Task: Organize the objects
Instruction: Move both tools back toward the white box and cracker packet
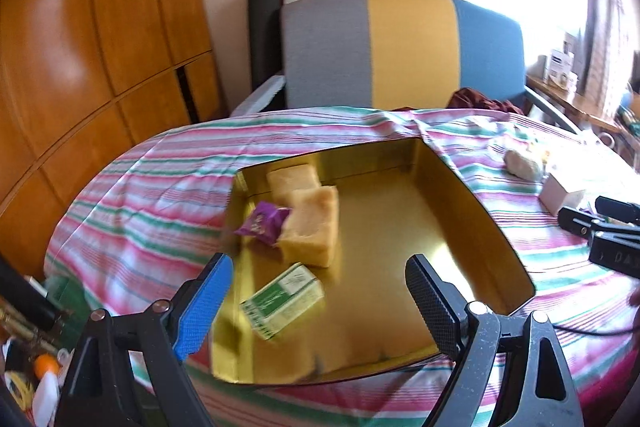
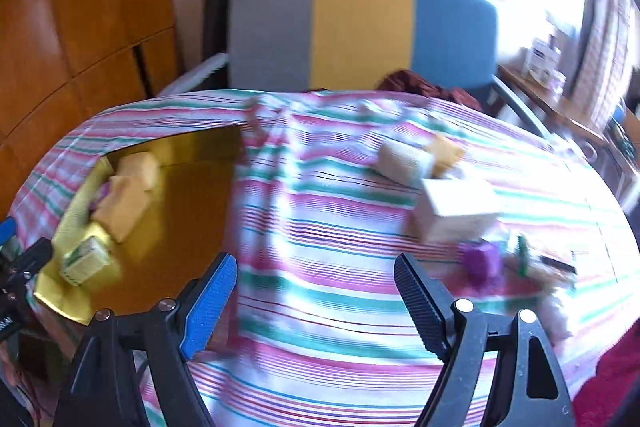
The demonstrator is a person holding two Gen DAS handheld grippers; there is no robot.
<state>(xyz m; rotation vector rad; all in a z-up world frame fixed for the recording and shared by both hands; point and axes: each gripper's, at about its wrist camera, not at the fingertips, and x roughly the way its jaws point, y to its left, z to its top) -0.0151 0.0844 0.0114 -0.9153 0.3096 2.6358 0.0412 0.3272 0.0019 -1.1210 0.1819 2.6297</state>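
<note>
A gold tin box (image 1: 476,227) lies open on the striped cloth. Inside it are two wrapped yellow cakes (image 1: 310,227), a purple packet (image 1: 264,223) and a green-and-white carton (image 1: 282,301). My left gripper (image 1: 318,301) is open and empty, just above the tin's near part by the carton. My right gripper (image 2: 316,301) is open and empty over bare cloth, right of the tin (image 2: 192,195). On the cloth to its right lie a white box (image 2: 456,211), two wrapped cakes (image 2: 420,157), a purple packet (image 2: 480,261) and other small wrapped items, blurred.
A grey, yellow and blue chair (image 1: 404,51) stands behind the table. A wooden wardrobe (image 1: 80,47) fills the left. A side shelf with boxes (image 1: 560,67) stands at the bright window. Dark red cloth (image 1: 484,103) lies on the chair seat.
</note>
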